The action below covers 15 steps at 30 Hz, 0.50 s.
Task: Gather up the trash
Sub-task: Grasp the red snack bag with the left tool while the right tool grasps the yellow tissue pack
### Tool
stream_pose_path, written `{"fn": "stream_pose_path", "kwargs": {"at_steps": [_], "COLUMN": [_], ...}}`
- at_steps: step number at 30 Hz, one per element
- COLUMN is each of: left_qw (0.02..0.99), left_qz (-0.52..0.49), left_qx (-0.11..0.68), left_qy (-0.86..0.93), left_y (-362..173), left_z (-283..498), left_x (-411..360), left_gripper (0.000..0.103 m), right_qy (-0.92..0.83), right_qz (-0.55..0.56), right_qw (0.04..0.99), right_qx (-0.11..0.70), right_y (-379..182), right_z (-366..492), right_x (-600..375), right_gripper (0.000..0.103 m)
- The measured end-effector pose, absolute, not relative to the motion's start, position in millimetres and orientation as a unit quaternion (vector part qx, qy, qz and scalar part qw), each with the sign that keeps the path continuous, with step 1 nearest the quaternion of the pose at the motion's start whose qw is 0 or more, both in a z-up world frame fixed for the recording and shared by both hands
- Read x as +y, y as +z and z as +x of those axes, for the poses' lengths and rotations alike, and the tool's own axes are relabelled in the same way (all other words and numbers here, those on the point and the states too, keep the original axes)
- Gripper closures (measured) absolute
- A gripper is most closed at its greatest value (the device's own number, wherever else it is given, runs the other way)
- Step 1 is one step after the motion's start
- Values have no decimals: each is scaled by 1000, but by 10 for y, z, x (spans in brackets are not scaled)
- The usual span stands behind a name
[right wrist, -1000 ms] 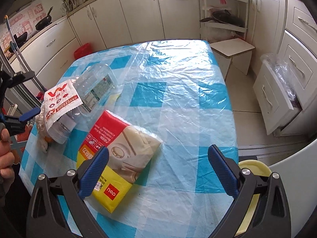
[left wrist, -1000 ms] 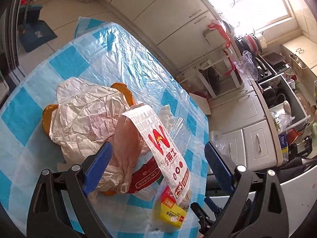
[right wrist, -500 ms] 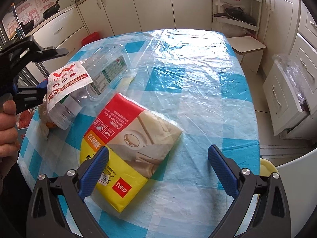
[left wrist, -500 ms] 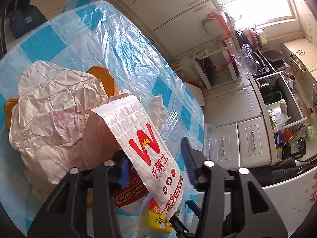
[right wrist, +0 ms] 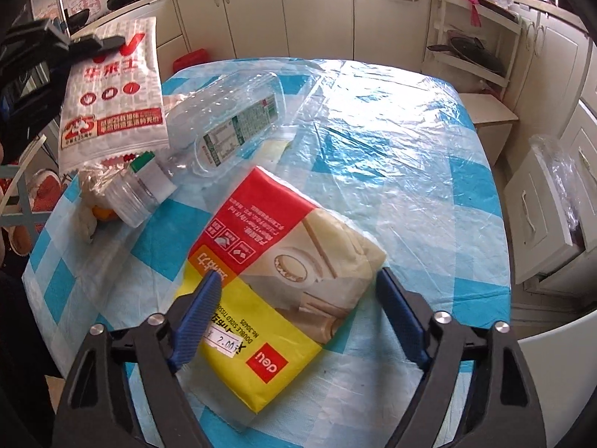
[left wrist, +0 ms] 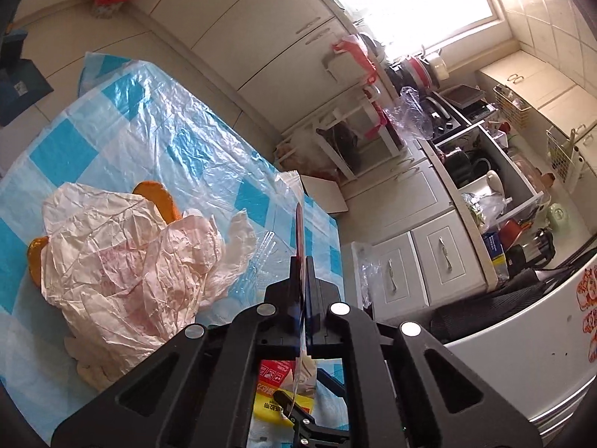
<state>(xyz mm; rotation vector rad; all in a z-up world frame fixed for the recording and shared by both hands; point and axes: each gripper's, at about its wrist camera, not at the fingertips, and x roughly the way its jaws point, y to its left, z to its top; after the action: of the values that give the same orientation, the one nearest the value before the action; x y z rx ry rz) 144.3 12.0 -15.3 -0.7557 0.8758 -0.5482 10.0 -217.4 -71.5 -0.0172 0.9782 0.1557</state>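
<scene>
My left gripper is shut on a red-and-white paper bag, seen edge-on between its pads. In the right wrist view the same paper bag hangs from the left gripper above a clear plastic bottle. A crumpled paper wrapper lies on orange pieces. My right gripper hovers low over a red-and-yellow tape package. Its jaws are closing with the package between them, and the pads stand at its edges without a visible squeeze.
The table has a blue-and-white check cloth under a clear plastic sheet. A low white stool and a shelf rack stand beyond it. An open drawer with a plastic bag is at the right.
The left gripper shut on the paper bag and lifted it off the pile, so it now shows edge-on. The right gripper came closer to the tape package and its jaws narrowed.
</scene>
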Motion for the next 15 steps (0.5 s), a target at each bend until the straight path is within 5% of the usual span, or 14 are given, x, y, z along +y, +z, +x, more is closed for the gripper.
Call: {"fn": "stream_pose_path", "kwargs": {"at_steps": [4, 15], "left_qw": [811, 823], "left_qz": [-338, -318], "left_qx": [401, 389], "left_qy": [-262, -266], "left_y": [-89, -32], "left_z": [1376, 1255], "left_x": [138, 196], "left_gripper": [101, 101], "right_qy": [95, 119], "right_qz": [12, 53], "right_qw": [878, 885], "right_qx": [469, 448], "right_y": [-696, -550], "right_z": [86, 66], "right_x": [-2182, -2316], "right_gripper": [85, 101]}}
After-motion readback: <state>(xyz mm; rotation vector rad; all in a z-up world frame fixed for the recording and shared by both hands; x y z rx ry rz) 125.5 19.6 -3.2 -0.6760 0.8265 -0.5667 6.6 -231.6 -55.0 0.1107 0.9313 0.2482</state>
